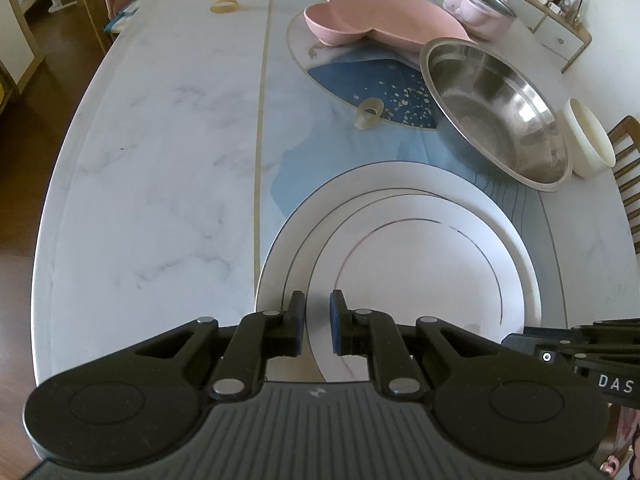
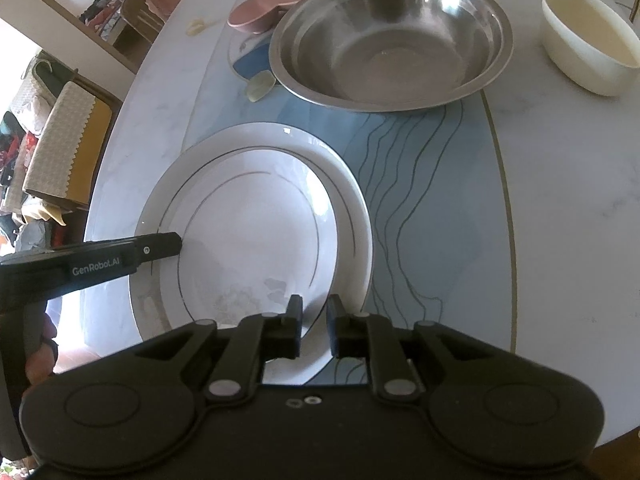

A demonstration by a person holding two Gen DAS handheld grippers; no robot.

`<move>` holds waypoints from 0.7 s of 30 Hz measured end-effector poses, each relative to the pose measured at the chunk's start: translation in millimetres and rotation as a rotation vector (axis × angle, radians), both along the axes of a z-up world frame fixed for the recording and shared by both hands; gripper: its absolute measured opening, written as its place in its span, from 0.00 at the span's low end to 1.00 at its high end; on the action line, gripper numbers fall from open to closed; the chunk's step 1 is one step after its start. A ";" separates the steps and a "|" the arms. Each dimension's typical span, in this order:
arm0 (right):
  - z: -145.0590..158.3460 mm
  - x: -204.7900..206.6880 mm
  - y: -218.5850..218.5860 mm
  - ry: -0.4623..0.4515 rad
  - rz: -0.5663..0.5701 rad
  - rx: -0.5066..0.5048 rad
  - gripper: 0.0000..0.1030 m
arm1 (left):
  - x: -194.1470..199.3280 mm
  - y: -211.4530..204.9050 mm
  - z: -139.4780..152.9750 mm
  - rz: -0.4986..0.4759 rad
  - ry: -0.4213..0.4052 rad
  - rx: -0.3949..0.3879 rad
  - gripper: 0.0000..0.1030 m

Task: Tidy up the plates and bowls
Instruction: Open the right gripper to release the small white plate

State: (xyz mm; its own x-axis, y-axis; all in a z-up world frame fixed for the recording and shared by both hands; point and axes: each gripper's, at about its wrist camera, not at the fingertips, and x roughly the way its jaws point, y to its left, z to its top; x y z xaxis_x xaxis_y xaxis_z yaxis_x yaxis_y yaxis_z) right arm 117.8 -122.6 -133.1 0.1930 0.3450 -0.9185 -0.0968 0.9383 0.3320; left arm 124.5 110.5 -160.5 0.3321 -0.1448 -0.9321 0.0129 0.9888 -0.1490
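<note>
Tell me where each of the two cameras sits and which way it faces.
Left wrist: rides the left gripper, looking across the stacked white plates toward the steel bowl and pink dish; the right gripper's tip shows at right.
Right wrist: rides the right gripper, looking over the same plates; the left gripper and the person's hand show at left.
Shared: plates, steel bowl, cream bowl, pink dish.

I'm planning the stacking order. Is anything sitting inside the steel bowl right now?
No. In the right wrist view the steel bowl shows only its bare, shiny inside, with nothing resting in it.
</note>
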 end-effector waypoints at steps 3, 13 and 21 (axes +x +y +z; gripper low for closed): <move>5.2 -1.3 2.2 -0.015 0.013 -0.022 0.20 | -0.5 -0.4 1.0 -0.009 -0.002 -0.003 0.12; 24.2 -8.4 -3.2 -0.059 0.028 -0.042 0.30 | -3.9 -1.8 22.9 -0.041 -0.064 -0.001 0.12; 50.1 -12.5 -10.2 -0.122 0.022 -0.046 0.39 | -8.6 -3.3 53.0 -0.057 -0.136 -0.034 0.13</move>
